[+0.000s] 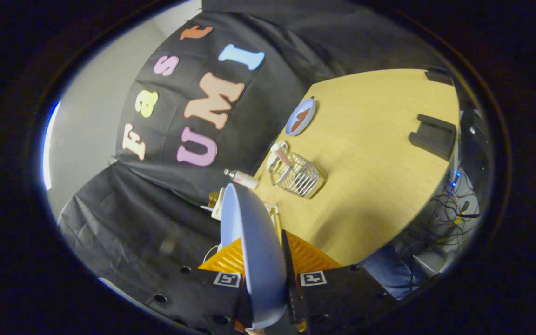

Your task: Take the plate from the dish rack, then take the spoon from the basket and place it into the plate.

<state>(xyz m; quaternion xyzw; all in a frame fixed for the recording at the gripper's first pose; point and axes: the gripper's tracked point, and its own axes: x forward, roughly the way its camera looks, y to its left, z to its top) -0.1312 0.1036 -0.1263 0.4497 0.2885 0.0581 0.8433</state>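
- Gripper [263, 272]: both fingers are closed on the plate [254, 251], one against each face of its lower part. The plate stands on edge between them, its rim running forward along the fingers.
- Plate position: it is lifted and tilted with the gripper, and hides most of what lies directly ahead. The edge-on hold suits a plate drawn out of an upright slot; this is a judgement, not an observed move.
- Dish rack [272, 211]: a pale frame shows just beyond the plate's far rim, at the near edge of the table [379, 153]. Whether plate and rack touch cannot be told.
- Bottle [242, 178]: a small white bottle lies on its side beside the rack, at the table's edge.
- Basket [298, 174]: a white wire basket stands on the table beyond the plate. The spoon [281, 156] leans out of it, handle end up, which leaves it free for a later grasp.
- Far plate [301, 116]: a second plate holding something brown lies flat further along the table.
- Black holder [433, 135]: it sits near the table's far side, well apart from the basket.
- Step in hand: by judgement, the plate must be set flat on bare table before the spoon.
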